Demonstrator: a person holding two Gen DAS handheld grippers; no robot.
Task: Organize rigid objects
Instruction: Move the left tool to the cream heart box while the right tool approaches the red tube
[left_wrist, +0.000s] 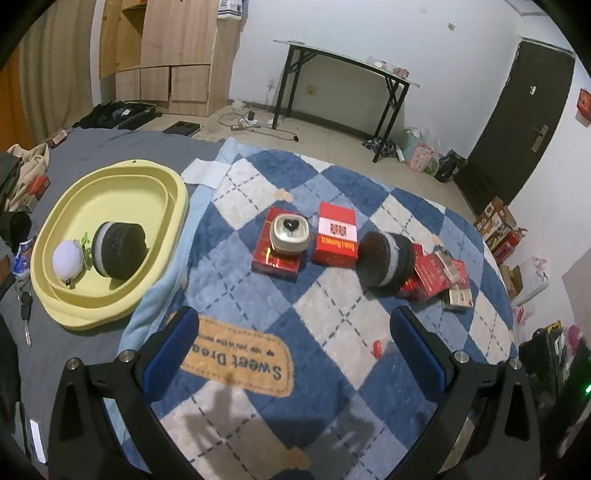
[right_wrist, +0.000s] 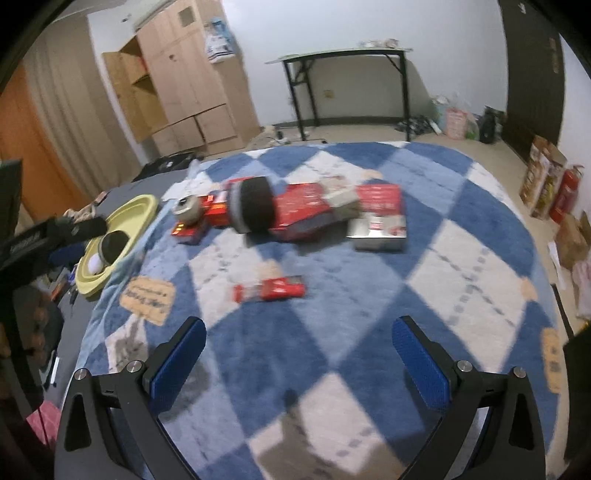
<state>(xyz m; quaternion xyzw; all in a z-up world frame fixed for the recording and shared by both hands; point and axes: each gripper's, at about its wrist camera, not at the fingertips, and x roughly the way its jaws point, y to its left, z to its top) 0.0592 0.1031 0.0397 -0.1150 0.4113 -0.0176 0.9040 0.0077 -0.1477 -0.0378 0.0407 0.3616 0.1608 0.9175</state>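
White walls (left_wrist: 351, 33) fill the top of the frame. Upper left, a light wooden wardrobe (left_wrist: 166, 55) stands with a door open, beige curtain (left_wrist: 48, 74) just beside it. Centre top, a black-legged folding table (left_wrist: 343, 74) sits against the wall, cables (left_wrist: 251, 122) trailing on the beige tiled floor (left_wrist: 332, 136) beneath. Far right, a dark door (left_wrist: 517, 122) stands shut, bags (left_wrist: 424, 151) heaped near its foot. In the right wrist view, a red fire extinguisher (right_wrist: 565, 192) stands at the right edge.
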